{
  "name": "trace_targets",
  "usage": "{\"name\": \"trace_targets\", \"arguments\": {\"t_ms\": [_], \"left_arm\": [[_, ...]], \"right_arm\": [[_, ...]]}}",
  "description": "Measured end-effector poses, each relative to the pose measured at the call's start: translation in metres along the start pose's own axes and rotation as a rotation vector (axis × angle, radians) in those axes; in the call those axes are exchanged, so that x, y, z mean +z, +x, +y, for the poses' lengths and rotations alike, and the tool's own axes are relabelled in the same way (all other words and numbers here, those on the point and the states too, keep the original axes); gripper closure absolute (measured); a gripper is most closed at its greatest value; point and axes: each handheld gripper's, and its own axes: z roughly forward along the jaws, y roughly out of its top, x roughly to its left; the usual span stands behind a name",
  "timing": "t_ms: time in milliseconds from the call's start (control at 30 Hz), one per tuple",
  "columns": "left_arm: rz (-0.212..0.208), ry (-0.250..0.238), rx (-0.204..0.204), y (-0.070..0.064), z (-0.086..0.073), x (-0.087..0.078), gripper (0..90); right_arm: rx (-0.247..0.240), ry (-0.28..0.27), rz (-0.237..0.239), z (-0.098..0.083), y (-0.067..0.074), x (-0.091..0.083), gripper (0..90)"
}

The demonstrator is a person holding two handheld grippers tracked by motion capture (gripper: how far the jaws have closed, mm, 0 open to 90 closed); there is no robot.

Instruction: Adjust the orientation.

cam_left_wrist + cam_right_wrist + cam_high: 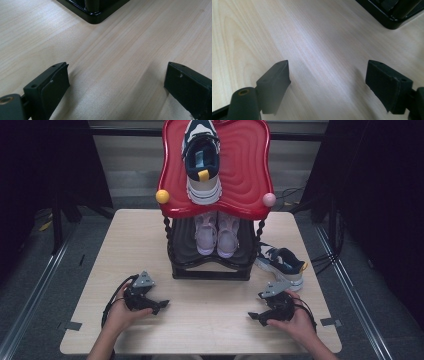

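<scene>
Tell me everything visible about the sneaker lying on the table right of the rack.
The sneaker is navy and white with a pale thick sole and a yellow tab at one end. It lies on the table, angled, close against the black base of the rack; actual contact is unclear. No gripper touches it.

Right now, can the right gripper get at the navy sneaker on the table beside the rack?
Probably yes. The right gripper is open and empty, and bare table lies between it and the navy sneaker; the rack stands off to the side.
</scene>
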Motion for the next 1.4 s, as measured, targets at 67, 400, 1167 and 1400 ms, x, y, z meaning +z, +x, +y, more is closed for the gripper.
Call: {"name": "trace_targets", "arguments": {"t_ms": [67, 400, 1167, 1400], "left_arm": [[-0.001, 0.005, 0.007, 0.000, 0.000, 0.000, 3.2], [-0.008, 0.009, 0.003, -0.001, 0.000, 0.000, 1.9], [-0.012, 0.008, 0.003, -0.001, 0.000, 0.001, 0.9], [-0.012, 0.008, 0.003, -0.001, 0.000, 0.001, 0.9]], "right_arm": [[-0.014, 0.022, 0.024, 0.005, -0.004, -0.007, 19.8], [-0.086, 0.107, 0.082, 0.029, -0.029, -0.035, 24.4], [-0.152, 0.172, -0.024, 0.068, -0.079, -0.071, 32.1], [-0.164, 0.255, -0.074, 0.066, -0.094, -0.060, 33.7]]}}
